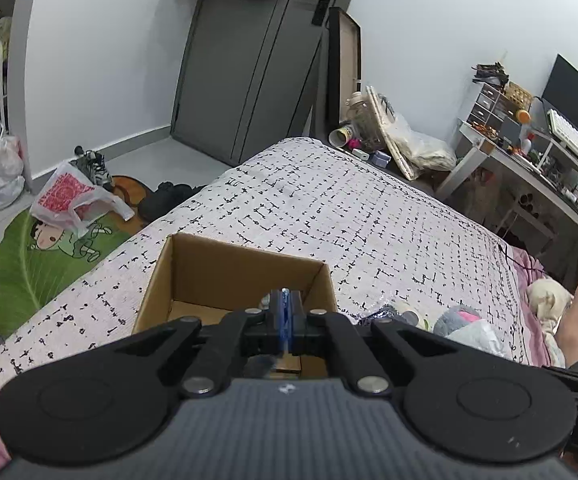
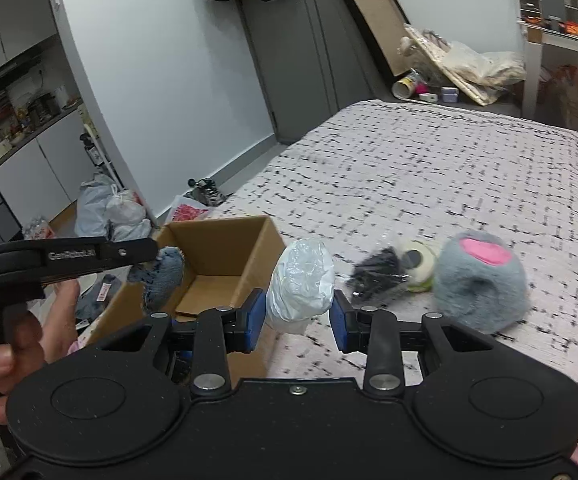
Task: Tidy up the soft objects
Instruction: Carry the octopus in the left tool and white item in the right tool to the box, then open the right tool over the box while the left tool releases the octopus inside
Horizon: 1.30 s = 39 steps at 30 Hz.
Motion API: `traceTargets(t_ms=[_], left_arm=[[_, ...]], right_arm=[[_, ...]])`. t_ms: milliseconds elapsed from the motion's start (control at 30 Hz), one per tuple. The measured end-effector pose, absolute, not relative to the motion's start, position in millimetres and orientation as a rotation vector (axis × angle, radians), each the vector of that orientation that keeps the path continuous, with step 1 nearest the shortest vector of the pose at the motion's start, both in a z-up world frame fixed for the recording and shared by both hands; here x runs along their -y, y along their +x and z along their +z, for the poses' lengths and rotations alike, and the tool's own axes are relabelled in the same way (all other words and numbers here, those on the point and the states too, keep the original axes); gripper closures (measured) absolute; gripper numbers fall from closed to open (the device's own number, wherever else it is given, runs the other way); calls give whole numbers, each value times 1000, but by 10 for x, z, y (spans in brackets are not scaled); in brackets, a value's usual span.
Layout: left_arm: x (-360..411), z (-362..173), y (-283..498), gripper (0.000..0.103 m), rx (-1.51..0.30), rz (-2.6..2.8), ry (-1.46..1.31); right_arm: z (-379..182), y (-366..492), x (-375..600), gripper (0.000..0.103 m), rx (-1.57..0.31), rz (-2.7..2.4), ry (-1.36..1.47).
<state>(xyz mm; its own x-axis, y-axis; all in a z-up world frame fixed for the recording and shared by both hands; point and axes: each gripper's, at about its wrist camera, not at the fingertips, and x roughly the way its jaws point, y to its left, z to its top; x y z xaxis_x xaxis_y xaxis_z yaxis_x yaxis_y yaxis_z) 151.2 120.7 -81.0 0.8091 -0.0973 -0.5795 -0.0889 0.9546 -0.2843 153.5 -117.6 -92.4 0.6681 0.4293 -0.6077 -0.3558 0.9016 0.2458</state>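
Note:
An open cardboard box sits on the patterned bed cover; it also shows in the right wrist view. My left gripper is shut above the box; in the right wrist view a blue-grey fuzzy cloth hangs from its tip over the box. My right gripper is shut on a white plastic-wrapped bundle beside the box. A grey plush with a pink patch, a black bagged item and a cream-green round toy lie on the bed.
A person's foot rests on bedding at the right. Plastic bags and a green rug lie on the floor left of the bed. A desk with a monitor stands at the right. A grey door is behind.

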Motion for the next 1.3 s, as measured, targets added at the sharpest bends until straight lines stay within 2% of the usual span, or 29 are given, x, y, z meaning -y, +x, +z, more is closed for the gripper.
traceTargets(t_ms=[200,567,667,733,767,833,933,1133,1300], left_arm=[[-1293,-846,1548,102,-642,-3,-327],[-1458,-829,1531,94,-680,58,-360],[-1465,-804,1526,86,-687,71,-354],[-1477,-796,1514,69,-688,69,-358],[-1477,-793,1508,63,-688,71,-359],[-1466,-783,1500,45,-687,82,-351],[-1428,-762,1497,33,-681,94,-329],[-1315,-734,1503,27,-685,97,-299],[-1180,-724,1501,26,-694,94,-273]], right_arm=[[-900,1550,928,69,-715,474,98],[-877,1581,572,68,-745,532,71],[-890,1587,527,67,-763,545,70],[-894,1589,490,58,-779,558,58],[-892,1588,486,49,-784,558,52],[-870,1562,521,48,-771,549,51],[-844,1583,653,48,-774,533,67],[-801,1639,1020,47,-776,479,65],[-759,1683,1315,43,-780,447,73]])
